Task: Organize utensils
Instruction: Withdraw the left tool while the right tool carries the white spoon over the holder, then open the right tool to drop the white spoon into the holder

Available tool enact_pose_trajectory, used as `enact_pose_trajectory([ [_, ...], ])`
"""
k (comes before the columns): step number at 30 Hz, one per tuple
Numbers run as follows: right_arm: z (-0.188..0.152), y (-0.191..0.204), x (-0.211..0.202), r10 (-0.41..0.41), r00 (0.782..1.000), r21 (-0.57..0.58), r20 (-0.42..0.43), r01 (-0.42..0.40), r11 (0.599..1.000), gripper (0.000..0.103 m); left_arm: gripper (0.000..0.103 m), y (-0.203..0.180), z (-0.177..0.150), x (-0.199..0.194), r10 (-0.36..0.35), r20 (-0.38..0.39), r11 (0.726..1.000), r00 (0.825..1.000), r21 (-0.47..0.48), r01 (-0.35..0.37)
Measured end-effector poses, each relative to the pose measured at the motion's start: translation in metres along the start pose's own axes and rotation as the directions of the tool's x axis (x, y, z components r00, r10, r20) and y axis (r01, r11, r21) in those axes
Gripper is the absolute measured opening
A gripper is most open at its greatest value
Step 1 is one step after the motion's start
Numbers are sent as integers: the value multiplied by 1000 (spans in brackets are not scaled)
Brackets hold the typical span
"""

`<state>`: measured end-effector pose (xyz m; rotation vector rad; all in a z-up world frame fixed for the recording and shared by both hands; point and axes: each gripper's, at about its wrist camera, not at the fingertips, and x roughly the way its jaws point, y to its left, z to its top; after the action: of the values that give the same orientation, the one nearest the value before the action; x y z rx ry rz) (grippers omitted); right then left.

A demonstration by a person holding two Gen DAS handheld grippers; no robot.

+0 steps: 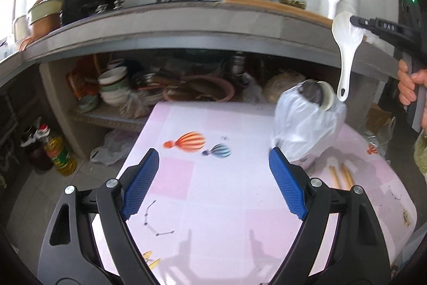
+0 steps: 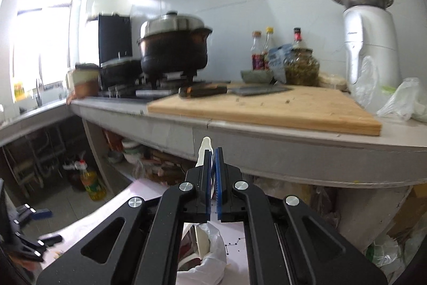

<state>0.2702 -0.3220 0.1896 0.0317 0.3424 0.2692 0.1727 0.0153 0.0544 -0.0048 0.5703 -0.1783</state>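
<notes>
My right gripper (image 2: 212, 155) is shut on the bowl of a white spoon (image 1: 346, 44), held in the air with its handle hanging down. In the left wrist view the spoon's handle tip hovers just above a holder wrapped in a white plastic bag (image 1: 309, 122) on the pink table (image 1: 213, 191). The same bag (image 2: 210, 255) shows below my right gripper, and the spoon's edge (image 2: 204, 148) sticks out past the fingers. My left gripper (image 1: 213, 172) is open and empty, low over the table. Two wooden chopsticks (image 1: 341, 175) lie right of it.
A grey counter (image 2: 267, 130) runs behind the table with a wooden cutting board (image 2: 267, 106), a black pot (image 2: 173, 47), jars and bottles (image 2: 301, 66). Bowls (image 1: 112, 84) sit on the shelf under it. An oil bottle (image 1: 60, 154) stands on the floor at left.
</notes>
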Motion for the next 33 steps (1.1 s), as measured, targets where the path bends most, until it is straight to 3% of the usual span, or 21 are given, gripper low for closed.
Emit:
enact_pose_trajectory([
  [6,-22,9,21,-15,999,-87,-45,11,996,3,81,19,-7,-1,24,-12,999,1000,-38,-24],
  [16,-49,21,30,-5,992,-192,-127,-20,981,3,81,16,-6,0,13,-3,999,1000,-38,-13],
  [33,-89,33,30,-24,968,-273,-249,-46,961,3,81,8,-7,-3,2,1,1000,1000,-29,-2],
])
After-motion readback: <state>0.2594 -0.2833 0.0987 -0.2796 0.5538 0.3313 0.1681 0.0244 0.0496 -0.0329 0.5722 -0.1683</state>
